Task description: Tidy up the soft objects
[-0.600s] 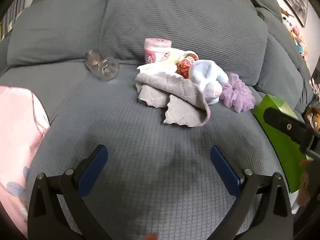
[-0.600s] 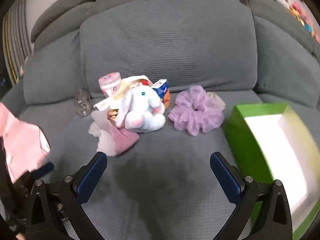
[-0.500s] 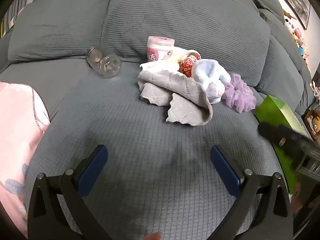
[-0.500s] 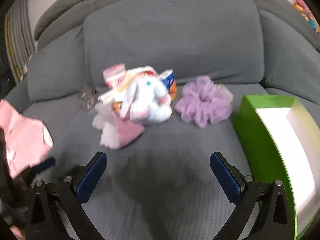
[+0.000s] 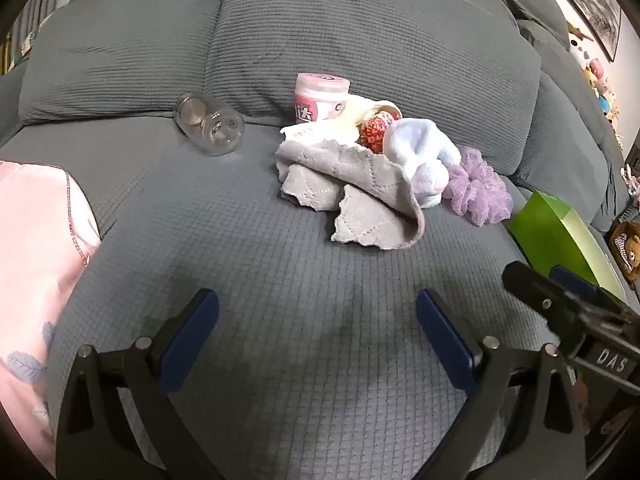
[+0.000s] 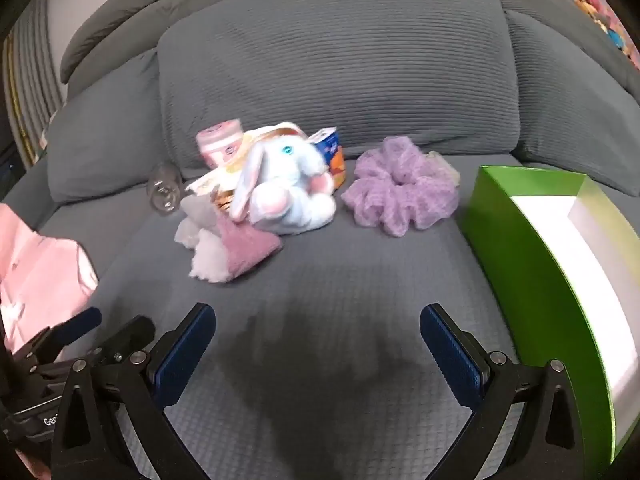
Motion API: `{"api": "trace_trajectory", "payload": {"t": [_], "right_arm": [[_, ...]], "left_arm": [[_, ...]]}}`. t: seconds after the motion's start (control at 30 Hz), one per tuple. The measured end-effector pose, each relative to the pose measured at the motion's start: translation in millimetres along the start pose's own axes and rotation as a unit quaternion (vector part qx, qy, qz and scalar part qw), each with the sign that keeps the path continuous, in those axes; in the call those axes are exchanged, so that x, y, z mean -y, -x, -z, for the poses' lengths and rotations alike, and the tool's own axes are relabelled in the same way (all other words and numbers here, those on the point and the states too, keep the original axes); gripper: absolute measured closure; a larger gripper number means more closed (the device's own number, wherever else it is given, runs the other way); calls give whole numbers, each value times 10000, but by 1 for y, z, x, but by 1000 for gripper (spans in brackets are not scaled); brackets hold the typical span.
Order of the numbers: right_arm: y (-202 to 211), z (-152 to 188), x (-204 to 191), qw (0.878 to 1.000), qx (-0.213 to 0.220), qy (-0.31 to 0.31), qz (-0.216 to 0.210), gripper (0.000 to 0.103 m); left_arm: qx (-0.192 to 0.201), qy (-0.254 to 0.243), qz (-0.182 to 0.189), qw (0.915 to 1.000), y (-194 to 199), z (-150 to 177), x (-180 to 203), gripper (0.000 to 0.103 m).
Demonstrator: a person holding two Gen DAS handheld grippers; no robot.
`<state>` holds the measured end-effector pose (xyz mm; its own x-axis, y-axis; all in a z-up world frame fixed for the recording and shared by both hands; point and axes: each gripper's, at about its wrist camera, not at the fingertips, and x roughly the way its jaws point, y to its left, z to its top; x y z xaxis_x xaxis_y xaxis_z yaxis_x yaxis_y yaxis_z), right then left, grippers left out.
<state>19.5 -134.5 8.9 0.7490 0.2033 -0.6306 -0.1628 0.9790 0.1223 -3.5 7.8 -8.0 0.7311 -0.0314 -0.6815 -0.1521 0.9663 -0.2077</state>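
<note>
Plush bunny [image 6: 290,188] well beyond right gripper's [image 6: 316,354] spread fingers [image 6: 450,354]

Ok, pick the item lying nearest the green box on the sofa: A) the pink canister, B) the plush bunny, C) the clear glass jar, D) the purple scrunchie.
D: the purple scrunchie lies just left of the green box, with the plush bunny, pink canister and clear glass jar all farther left.

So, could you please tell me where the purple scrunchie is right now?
The purple scrunchie lies on the sofa seat in the right wrist view, between the plush bunny on its left and the green box on its right.
</note>
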Motion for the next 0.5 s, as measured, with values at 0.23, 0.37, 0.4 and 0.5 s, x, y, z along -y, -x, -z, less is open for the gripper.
{"api": "trace_trajectory", "payload": {"t": [0.23, 0.37, 0.4, 0.5], "right_arm": [[3, 0, -4, 9999, 81, -15, -76, 6], [5, 0, -1, 9999, 136, -86, 37, 10], [5, -1, 1, 9998, 142, -100, 79, 13], [6, -2, 4, 9997, 125, -189, 67, 25]], "left_arm": [[-84, 131, 83, 9998, 1, -1, -3, 16], [-115, 142, 62, 9998, 1, 0, -2, 20], [-137, 154, 67, 9998, 0, 0, -3, 23], [-189, 205, 111, 9995, 0, 0, -5, 26]]}}
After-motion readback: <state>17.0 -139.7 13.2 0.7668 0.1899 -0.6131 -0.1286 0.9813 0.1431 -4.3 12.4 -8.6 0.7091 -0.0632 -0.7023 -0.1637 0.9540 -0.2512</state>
